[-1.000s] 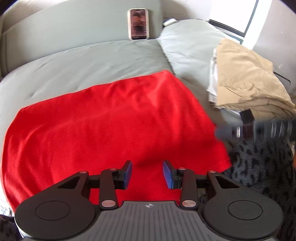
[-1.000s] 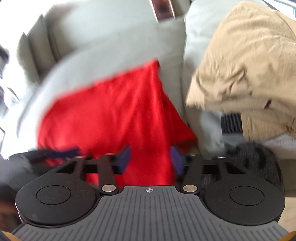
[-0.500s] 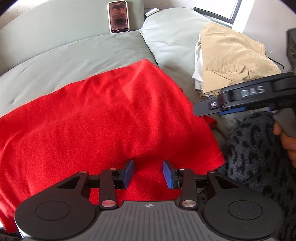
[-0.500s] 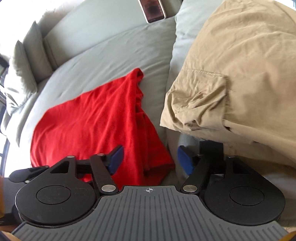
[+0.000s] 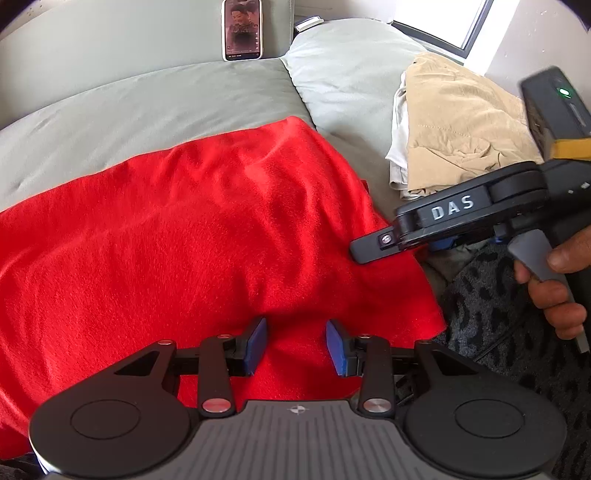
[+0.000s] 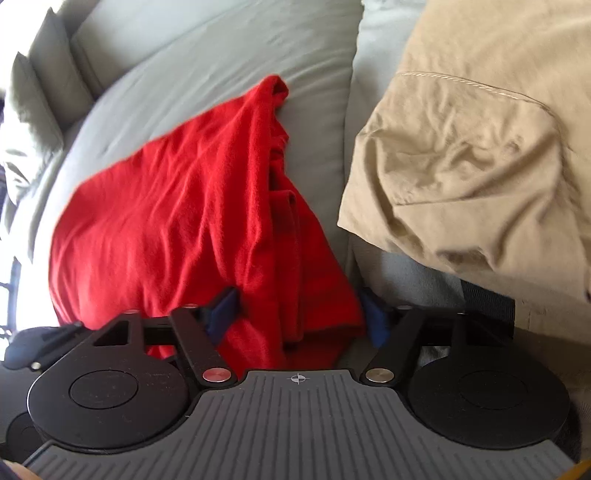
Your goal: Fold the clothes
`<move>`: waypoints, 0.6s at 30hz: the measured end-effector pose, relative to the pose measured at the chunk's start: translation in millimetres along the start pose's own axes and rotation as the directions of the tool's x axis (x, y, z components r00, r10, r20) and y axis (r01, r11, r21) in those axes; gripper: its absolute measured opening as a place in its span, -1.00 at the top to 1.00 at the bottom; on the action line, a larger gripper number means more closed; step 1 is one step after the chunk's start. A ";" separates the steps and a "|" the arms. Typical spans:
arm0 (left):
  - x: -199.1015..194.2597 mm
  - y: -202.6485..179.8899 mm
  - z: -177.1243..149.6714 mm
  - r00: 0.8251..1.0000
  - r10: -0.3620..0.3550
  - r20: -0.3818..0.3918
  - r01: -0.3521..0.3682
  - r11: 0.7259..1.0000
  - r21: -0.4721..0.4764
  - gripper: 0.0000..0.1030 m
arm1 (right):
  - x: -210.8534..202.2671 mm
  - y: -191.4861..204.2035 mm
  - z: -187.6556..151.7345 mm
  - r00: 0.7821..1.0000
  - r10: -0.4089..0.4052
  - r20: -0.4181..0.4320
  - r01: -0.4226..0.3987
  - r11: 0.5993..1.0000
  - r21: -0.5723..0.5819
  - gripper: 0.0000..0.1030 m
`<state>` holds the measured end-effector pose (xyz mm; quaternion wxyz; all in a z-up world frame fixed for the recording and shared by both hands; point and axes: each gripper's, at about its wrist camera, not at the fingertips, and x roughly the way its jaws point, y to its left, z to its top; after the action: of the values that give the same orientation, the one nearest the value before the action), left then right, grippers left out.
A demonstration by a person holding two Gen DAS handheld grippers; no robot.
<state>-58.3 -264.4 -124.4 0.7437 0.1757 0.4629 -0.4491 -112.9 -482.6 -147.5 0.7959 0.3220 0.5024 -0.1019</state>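
one red garment (image 5: 192, 236), one tan stack (image 5: 458, 125) at two o'clock; left gripper (image 5: 295, 345) spread, right gripper (image 6: 299, 314) closing around the red corner.

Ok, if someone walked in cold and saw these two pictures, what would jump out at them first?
The bright red garment spread flat across the grey bed dominates both views. To its right sits a stack of folded tan clothes, and a phone with its screen lit leans against the headboard at the far edge. The right gripper is closing over the red garment's near corner, while the left gripper hovers open over its front edge.
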 end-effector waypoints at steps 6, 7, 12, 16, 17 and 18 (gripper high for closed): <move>-0.7 0.6 0.9 1.000 -0.003 0.000 0.003 1.000 -0.004 0.30 | -12.0 7.6 -18.9 0.990 0.035 0.134 -0.039 0.999 0.032 0.65; -2.5 1.1 0.8 1.000 -0.007 0.001 0.007 1.000 -0.005 0.30 | -13.7 11.4 -20.0 0.988 0.026 0.151 -0.031 0.999 0.033 0.66; -23.4 15.0 2.5 1.000 -0.012 0.010 0.013 0.998 -0.069 0.29 | -33.6 31.3 -22.8 0.971 -0.010 0.237 0.004 1.000 0.027 0.68; -52.8 47.6 0.4 0.998 0.019 0.068 -0.008 0.987 -0.161 0.27 | -52.6 68.7 -19.8 0.956 -0.034 0.291 0.050 0.998 -0.047 0.69; -60.9 59.3 -1.4 0.996 0.034 0.081 -0.018 0.981 -0.192 0.25 | -58.7 78.8 -19.6 0.953 -0.035 0.302 0.059 0.996 -0.072 0.69; -69.2 71.4 -3.5 0.994 0.052 0.094 -0.030 0.974 -0.223 0.23 | -61.8 90.8 -19.0 0.950 -0.029 0.310 0.062 0.994 -0.095 0.69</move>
<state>-12.5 -188.9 -78.7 0.7900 0.0788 0.4688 -0.3872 -112.0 -410.8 -62.2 0.8776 0.2489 0.3840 -0.1431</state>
